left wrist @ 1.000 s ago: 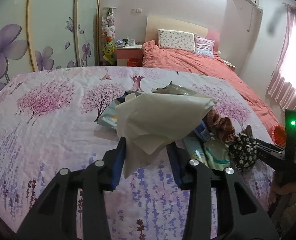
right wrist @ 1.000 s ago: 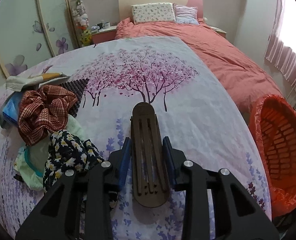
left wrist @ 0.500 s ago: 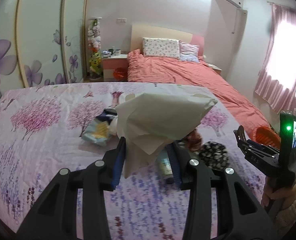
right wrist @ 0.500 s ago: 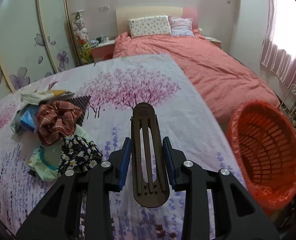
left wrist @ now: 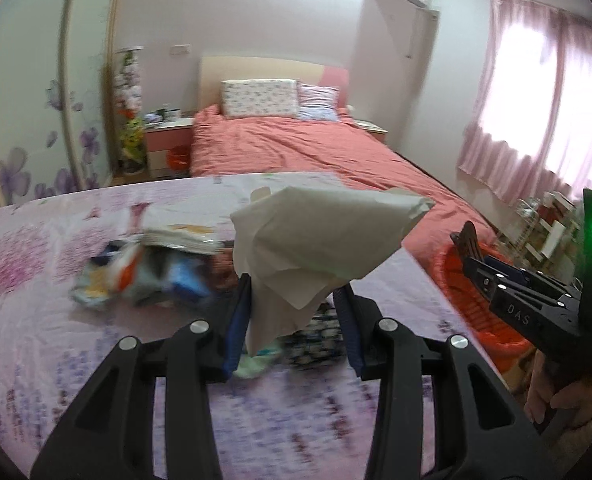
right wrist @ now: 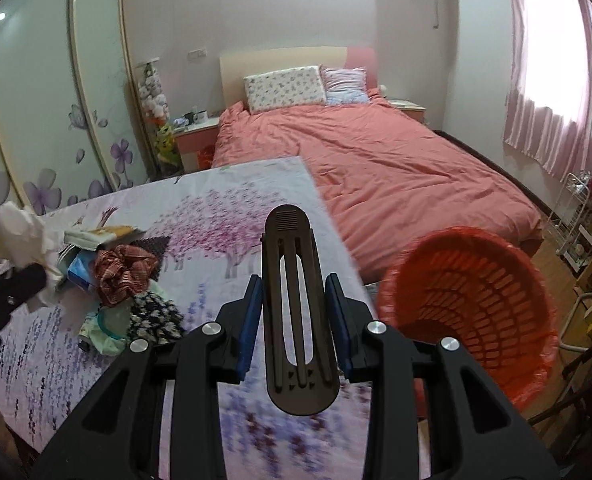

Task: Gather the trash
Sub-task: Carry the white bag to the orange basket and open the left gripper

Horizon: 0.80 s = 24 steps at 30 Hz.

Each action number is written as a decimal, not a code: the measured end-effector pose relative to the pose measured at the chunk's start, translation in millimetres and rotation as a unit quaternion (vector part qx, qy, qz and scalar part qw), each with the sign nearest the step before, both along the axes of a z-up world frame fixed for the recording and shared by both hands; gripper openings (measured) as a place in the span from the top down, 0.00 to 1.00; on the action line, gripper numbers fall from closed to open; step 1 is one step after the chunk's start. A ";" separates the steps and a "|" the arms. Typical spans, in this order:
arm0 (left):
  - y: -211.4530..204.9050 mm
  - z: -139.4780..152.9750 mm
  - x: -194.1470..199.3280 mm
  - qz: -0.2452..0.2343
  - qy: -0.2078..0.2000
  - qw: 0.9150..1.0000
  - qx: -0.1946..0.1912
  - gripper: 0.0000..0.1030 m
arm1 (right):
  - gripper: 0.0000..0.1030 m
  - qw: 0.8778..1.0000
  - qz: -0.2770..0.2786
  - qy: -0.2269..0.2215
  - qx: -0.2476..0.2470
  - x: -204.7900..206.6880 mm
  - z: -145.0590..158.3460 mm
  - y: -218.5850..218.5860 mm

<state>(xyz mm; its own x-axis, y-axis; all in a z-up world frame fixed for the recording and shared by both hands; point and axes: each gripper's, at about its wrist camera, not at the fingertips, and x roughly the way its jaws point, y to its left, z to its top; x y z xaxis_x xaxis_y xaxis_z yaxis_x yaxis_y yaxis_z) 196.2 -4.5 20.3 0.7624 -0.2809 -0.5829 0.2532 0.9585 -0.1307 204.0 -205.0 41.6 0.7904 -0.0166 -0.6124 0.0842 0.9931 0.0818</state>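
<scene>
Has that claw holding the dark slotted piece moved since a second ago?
Yes. The right claw, shut on the dark slotted piece, has swung toward the orange basket, which now sits much closer beside it, and away from the pile on the quilt.

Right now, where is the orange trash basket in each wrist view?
Left wrist: orange trash basket at right of centre, partly behind the right gripper.
Right wrist: lower right, its open mouth facing the camera.
Shared landmark: the salmon bed, just behind the basket in both.
</scene>
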 end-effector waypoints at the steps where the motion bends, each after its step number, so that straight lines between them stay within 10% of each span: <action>1: -7.0 -0.8 1.3 -0.008 0.000 1.000 -0.001 0.61 | 0.68 1.000 -0.005 -0.002 -0.001 -3.3 0.9 -5.8; 24: -253.4 -47.8 38.0 -0.220 0.035 0.975 -0.001 0.60 | 0.68 0.989 -0.143 -0.012 0.036 -23.6 -27.2 -152.0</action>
<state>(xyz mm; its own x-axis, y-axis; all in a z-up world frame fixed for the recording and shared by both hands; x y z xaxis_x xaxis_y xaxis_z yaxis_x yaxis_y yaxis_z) 234.2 -257.9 -27.4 0.5264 -0.5734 -0.6278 0.6303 0.7587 -0.1645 180.4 -357.0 14.4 0.7739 -0.1982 -0.6015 0.3578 0.9205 0.1570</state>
